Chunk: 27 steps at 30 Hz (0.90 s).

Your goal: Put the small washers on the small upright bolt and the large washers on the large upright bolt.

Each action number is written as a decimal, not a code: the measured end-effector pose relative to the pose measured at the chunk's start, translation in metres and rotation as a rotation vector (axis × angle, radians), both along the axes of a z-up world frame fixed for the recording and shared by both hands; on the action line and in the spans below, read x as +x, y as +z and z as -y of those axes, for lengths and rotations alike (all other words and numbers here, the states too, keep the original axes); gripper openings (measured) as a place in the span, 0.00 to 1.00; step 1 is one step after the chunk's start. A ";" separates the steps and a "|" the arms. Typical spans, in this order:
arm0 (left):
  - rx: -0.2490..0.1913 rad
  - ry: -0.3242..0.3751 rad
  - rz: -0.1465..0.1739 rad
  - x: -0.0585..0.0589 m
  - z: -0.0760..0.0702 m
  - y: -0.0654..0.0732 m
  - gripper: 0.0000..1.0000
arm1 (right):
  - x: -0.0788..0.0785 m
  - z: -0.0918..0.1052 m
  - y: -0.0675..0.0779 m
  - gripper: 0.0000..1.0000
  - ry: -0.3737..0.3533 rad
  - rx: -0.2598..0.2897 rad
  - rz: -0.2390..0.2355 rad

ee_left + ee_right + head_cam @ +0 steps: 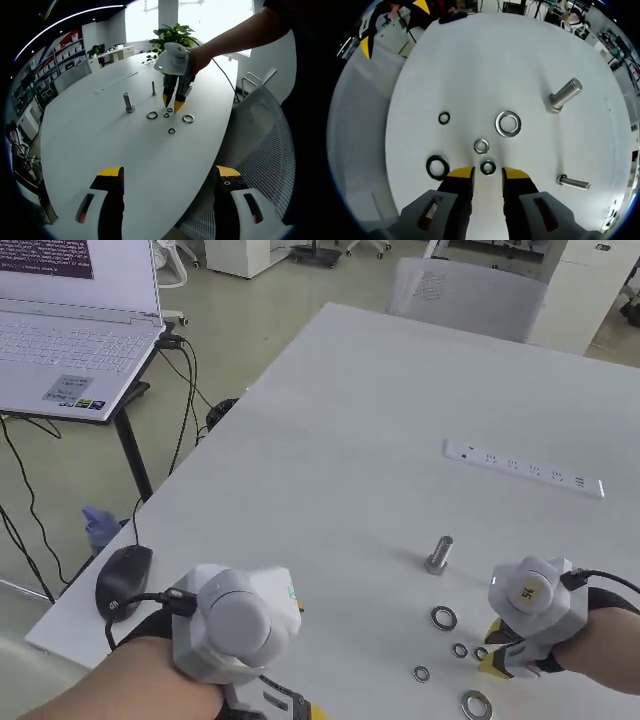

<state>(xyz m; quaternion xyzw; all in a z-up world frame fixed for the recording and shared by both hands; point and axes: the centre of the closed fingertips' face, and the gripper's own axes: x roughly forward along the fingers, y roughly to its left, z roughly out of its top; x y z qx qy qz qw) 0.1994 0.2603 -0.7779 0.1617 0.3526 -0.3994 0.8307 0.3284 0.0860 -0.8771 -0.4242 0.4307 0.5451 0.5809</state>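
Five washers lie loose before the right gripper, jaws parted, empty; two bolts nearby; left gripper gapes wide, power strip beyond

Right gripper: jaws slightly apart.
Small washer: between the yellow tips, seemingly not gripped.
Large bolt: upright, well apart.

No legible text, laptop screen unreadable
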 end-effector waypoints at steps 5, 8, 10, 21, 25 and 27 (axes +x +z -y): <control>0.001 -0.001 -0.003 -0.001 0.001 -0.002 0.71 | -0.003 0.000 0.000 0.21 -0.002 -0.005 -0.008; -0.003 0.000 -0.003 0.000 0.001 -0.002 0.71 | -0.002 0.000 0.000 0.19 0.001 -0.016 -0.010; -0.004 0.000 -0.003 0.000 0.002 -0.002 0.71 | -0.001 -0.001 0.000 0.17 -0.002 -0.024 -0.009; 0.000 0.009 -0.005 -0.001 -0.003 -0.004 0.68 | 0.000 -0.001 0.000 0.14 0.007 -0.089 -0.008; 0.002 0.012 -0.007 -0.002 -0.004 -0.004 0.67 | 0.001 -0.001 -0.001 0.13 0.007 -0.098 -0.005; 0.006 0.010 -0.008 -0.002 -0.004 -0.005 0.67 | 0.002 0.000 -0.001 0.13 -0.004 -0.091 -0.012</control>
